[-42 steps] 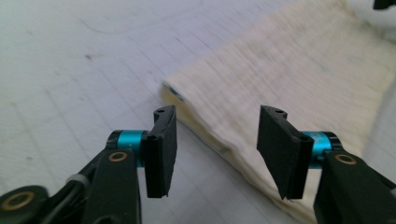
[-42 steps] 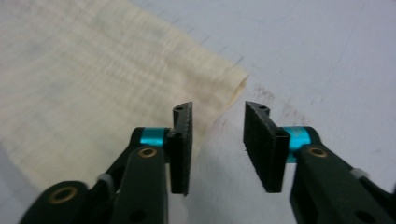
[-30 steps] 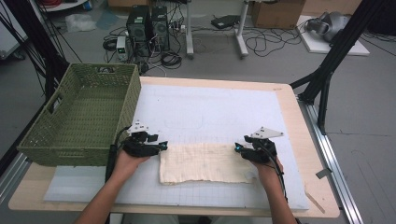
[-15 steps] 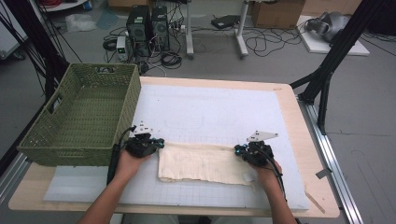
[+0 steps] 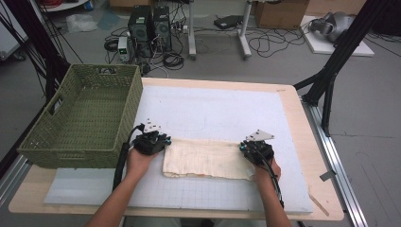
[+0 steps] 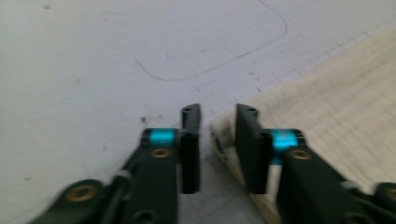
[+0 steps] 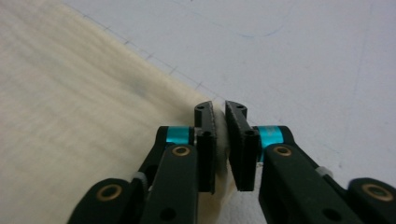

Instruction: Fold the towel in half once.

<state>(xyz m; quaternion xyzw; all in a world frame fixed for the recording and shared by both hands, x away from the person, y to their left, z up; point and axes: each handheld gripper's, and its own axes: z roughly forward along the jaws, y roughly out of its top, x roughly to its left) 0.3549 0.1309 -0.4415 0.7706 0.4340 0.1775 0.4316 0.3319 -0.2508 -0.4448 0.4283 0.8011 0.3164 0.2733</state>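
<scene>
A cream folded cloth [image 5: 208, 158] lies flat on the white mat near the table's front. My left gripper [image 5: 164, 142] is at its left end. In the left gripper view its jaws [image 6: 218, 114] stand apart, having just been opening, with the cloth's [image 6: 336, 93] corner lying loose by the right jaw. My right gripper [image 5: 244, 148] is at the right end. Its jaws [image 7: 219, 109] have also just been opening. They show a narrow gap with the cloth's [image 7: 70, 116] edge between them.
A green woven basket [image 5: 71, 156] stands at the left of the table, close behind my left hand. The white gridded mat [image 5: 213, 109] covers most of the wooden tabletop [image 5: 302, 142]. Computers and cables sit on the floor beyond.
Both hands have stayed at the cloth's two ends with hardly any shift. The cloth lies as before.
</scene>
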